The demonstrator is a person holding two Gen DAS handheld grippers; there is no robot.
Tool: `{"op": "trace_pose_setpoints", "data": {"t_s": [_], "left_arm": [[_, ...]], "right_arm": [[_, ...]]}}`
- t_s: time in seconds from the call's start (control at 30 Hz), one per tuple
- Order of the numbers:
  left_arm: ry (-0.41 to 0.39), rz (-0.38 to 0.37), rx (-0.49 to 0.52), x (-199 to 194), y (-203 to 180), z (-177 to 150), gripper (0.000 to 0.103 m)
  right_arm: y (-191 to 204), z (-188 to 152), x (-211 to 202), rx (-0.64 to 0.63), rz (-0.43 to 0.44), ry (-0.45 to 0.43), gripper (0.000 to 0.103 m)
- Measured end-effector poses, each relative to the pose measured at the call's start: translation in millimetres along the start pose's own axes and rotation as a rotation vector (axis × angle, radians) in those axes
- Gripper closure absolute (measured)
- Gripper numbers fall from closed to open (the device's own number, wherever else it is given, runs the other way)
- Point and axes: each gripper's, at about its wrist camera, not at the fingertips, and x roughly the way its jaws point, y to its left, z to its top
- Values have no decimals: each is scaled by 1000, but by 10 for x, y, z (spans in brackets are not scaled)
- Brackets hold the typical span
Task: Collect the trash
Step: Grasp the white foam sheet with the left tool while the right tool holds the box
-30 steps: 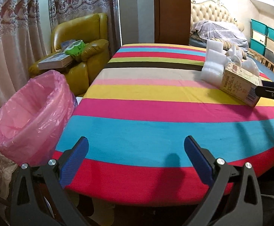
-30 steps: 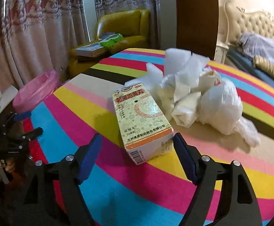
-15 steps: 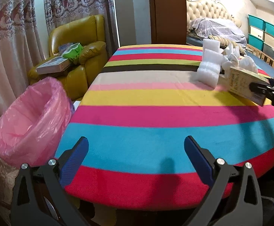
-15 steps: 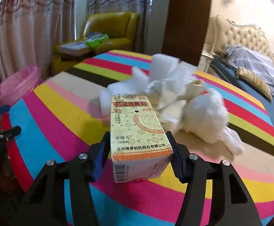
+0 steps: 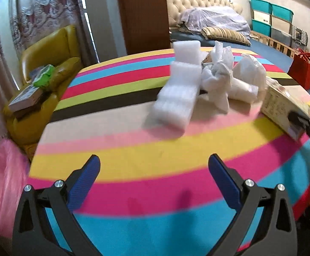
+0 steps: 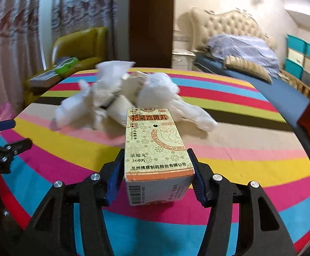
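My right gripper [image 6: 158,176] is shut on a pale green and orange medicine box [image 6: 155,149], its blue pads against both sides. The box also shows at the right edge of the left wrist view [image 5: 280,106]. Behind it lies a pile of white trash [image 6: 120,98]: foam sheets [image 5: 178,100], crumpled plastic bags [image 5: 248,72] and wrappers. My left gripper [image 5: 155,179] is open and empty over the striped tablecloth [image 5: 133,149], short of the foam. A bin lined with a pink bag [image 5: 3,185] stands at the table's left edge.
A yellow armchair [image 5: 48,64] with books and a green packet stands behind the bin, by the curtains. A bed [image 6: 250,53], teal storage boxes [image 5: 270,17] and a red bag [image 5: 302,70] lie beyond the table on the right.
My right gripper closed on the medicine box. My left gripper moved forward over the table and turned right, toward the trash pile, so the pink bin slid to the frame's left edge.
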Motion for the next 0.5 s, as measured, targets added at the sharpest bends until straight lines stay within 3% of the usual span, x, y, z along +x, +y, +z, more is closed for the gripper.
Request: {"op": "trace_pose_setpoints", "data": {"t_s": [0.2,0.4,0.47,0.5], "left_arm": [[21,6,51,432,-237,433,5],[82,26,85,863,-362,643,7],[82,-4,65,905,-367,706,13],[84,-14,65,931,-376,730,27]], "right_arm": [[-3,-42,26,1,11,3,50],[-19,-53,16,17,34,1,50],[-21,-57,14,15,35,-1,50],[-19,-59,13,14,35,-2,50]]}}
